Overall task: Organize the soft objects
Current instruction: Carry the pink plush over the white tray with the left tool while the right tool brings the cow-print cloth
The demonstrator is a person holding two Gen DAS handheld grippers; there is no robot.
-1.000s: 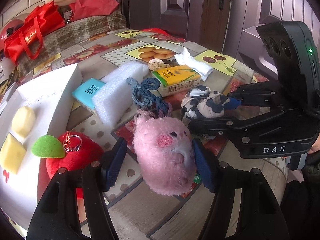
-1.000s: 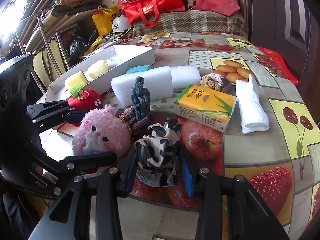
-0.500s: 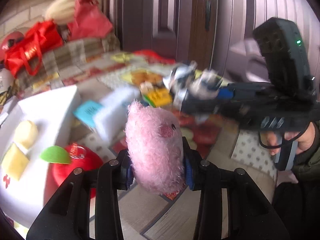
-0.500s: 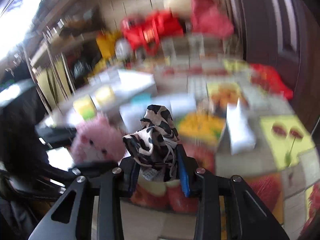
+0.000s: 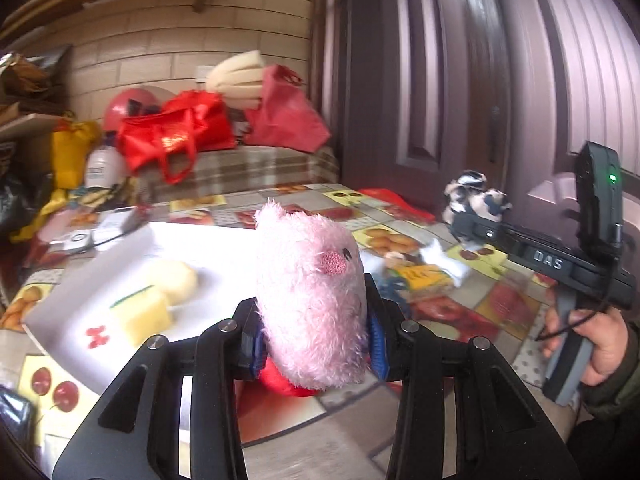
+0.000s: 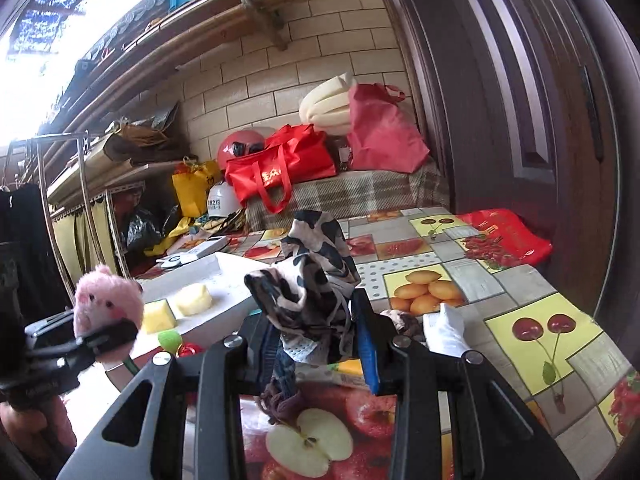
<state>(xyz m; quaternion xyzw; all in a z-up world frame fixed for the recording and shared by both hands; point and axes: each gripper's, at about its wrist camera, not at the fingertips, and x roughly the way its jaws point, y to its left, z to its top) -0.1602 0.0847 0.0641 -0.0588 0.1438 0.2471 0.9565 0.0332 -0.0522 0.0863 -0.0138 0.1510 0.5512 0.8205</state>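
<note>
My left gripper [image 5: 316, 344] is shut on a pink plush pig [image 5: 312, 300] and holds it above the table, near the white tray [image 5: 224, 248]. The pig also shows in the right wrist view [image 6: 106, 300]. My right gripper [image 6: 316, 348] is shut on a black-and-white patterned cloth [image 6: 312, 276], lifted above the table; it also shows in the left wrist view [image 5: 476, 196]. Two yellow sponges [image 5: 160, 300] lie in the tray. A red plush apple [image 5: 280, 380] sits under the pig, mostly hidden.
On the fruit-print tablecloth [image 6: 540, 332] lie a yellow tissue pack [image 5: 424, 276], a white rolled cloth [image 6: 446, 330], a rope knot [image 6: 400, 318] and a dark braided cord [image 6: 280, 392]. Red bags [image 6: 288, 168] sit on the bench behind. A door [image 5: 460, 100] stands at right.
Both grippers have closed on their objects and lifted them off the table: the left on the pink pig, the right on the patterned cloth. Both views now tilt up and leftward.
</note>
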